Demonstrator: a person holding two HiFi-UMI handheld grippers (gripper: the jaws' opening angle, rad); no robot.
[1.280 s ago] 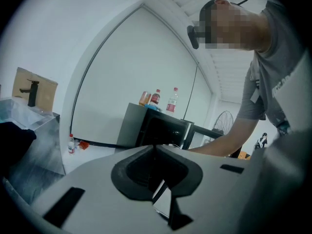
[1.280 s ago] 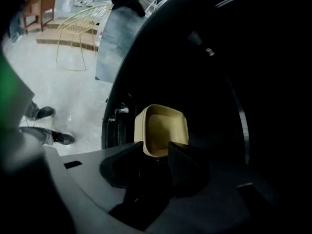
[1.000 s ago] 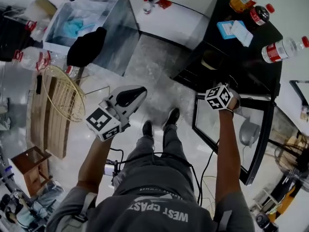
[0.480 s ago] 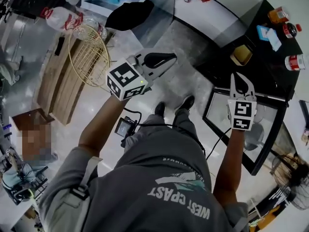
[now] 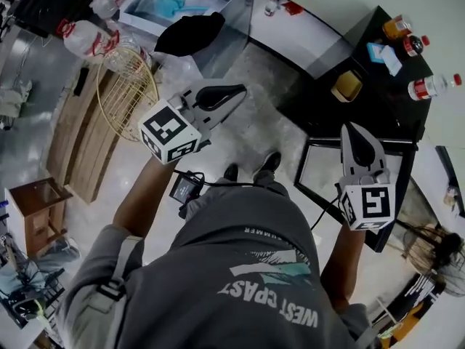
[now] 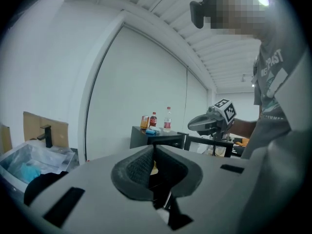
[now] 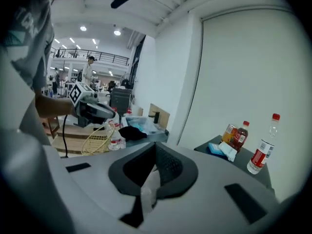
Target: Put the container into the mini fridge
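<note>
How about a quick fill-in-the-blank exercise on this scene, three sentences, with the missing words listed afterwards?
The glass door of the mini fridge stands ____. The water bottle on top of it has a ____ cap. The left claw and the right claw are both ____, with nothing held in them.
Missing words: open; red; shut.

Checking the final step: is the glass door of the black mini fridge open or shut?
Open: the black-framed glass door stands swung away from the black mini fridge, its front uncovered.
</note>
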